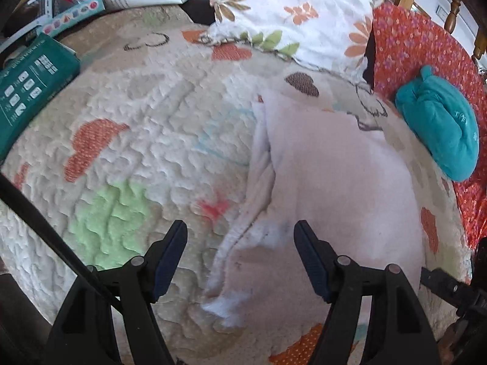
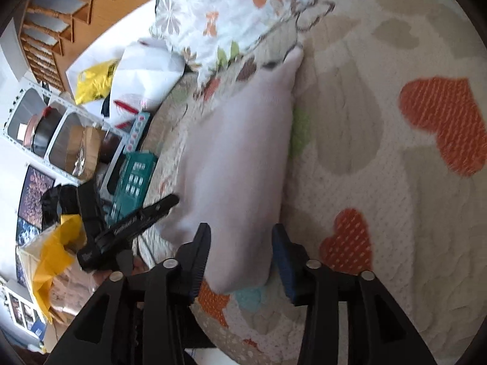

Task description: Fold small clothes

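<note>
Your white garment lies flat on the heart-print quilt, long axis running straight away from both tools. The right gripper is nearer, jaws apart straddling its near end, not pinching; the left gripper hangs open over the ragged side edge. No containers here

Soft matt white cloth garment lies on a puckered, rough-textured quilted fabric bedspread.
</note>
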